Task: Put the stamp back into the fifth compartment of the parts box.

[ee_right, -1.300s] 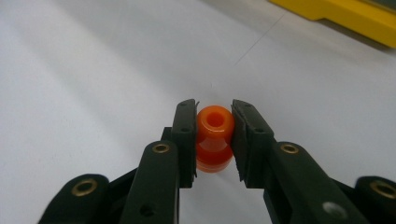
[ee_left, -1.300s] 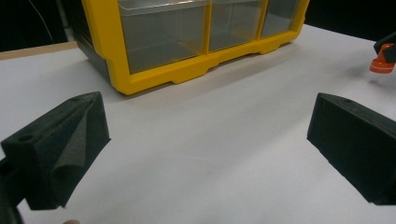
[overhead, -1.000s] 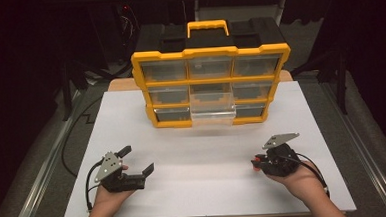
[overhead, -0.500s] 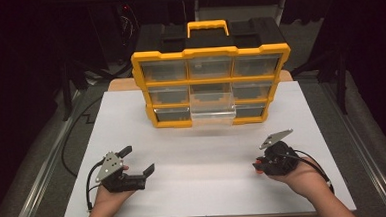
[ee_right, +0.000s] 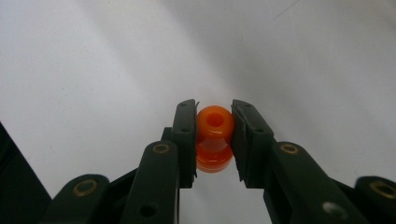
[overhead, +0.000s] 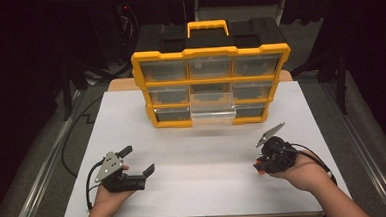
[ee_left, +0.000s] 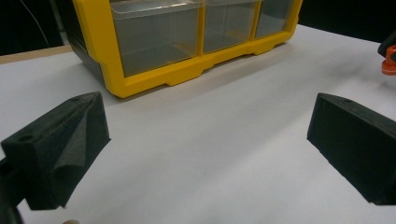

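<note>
Right gripper (ee_right: pixel 214 140) jaws pinch an orange bead (ee_right: pixel 214 137) above the white table (overhead: pixel 203 153), hole axis running along the jaws; left gripper (overhead: pixel 136 160) jaws spread; organizer (overhead: pixel 211 85) bottom-middle drawer (overhead: pixel 213 113) pulled out, contents unclear.

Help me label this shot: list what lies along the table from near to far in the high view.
Left tool and right tool holding an orange bead → bare white table → pulled-out clear drawer → yellow organizer.
</note>
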Motion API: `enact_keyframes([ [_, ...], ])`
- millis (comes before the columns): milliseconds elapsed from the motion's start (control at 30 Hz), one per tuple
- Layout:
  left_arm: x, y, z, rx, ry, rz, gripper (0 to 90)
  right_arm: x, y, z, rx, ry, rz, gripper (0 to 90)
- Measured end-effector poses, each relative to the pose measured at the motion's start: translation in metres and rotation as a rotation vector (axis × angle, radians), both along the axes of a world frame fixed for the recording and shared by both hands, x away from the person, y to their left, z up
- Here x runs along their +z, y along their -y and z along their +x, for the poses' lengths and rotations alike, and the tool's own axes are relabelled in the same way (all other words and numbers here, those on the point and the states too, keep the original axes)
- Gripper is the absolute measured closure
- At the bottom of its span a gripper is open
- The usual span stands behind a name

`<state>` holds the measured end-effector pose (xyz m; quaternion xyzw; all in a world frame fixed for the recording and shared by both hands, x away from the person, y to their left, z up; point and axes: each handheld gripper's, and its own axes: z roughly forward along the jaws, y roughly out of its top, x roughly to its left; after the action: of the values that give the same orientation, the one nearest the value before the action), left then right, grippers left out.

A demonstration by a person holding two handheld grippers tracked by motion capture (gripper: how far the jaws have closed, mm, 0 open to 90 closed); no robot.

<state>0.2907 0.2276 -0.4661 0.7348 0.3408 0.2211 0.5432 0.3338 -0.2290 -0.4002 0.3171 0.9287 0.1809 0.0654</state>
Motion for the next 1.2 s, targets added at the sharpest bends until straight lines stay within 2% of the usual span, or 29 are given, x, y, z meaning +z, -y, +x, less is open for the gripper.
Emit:
enact_keyframes([
  [233,0.000,0.000,0.000,-0.003,0.001,0.000,0.2,0.010,-0.001,0.005,0.020,-0.043,-0.015,73.3],
  [467,0.000,0.000,0.000,-0.005,0.000,0.000,0.2,0.019,-0.003,0.007,0.030,-0.060,-0.028,73.3],
  [967,0.000,0.000,0.000,-0.008,0.000,-0.002,0.2,0.049,-0.002,0.014,0.031,-0.065,-0.047,73.4],
  [1200,0.000,0.000,-0.001,-0.013,-0.001,0.001,0.2,0.064,-0.004,0.015,0.056,-0.067,-0.043,73.3],
])
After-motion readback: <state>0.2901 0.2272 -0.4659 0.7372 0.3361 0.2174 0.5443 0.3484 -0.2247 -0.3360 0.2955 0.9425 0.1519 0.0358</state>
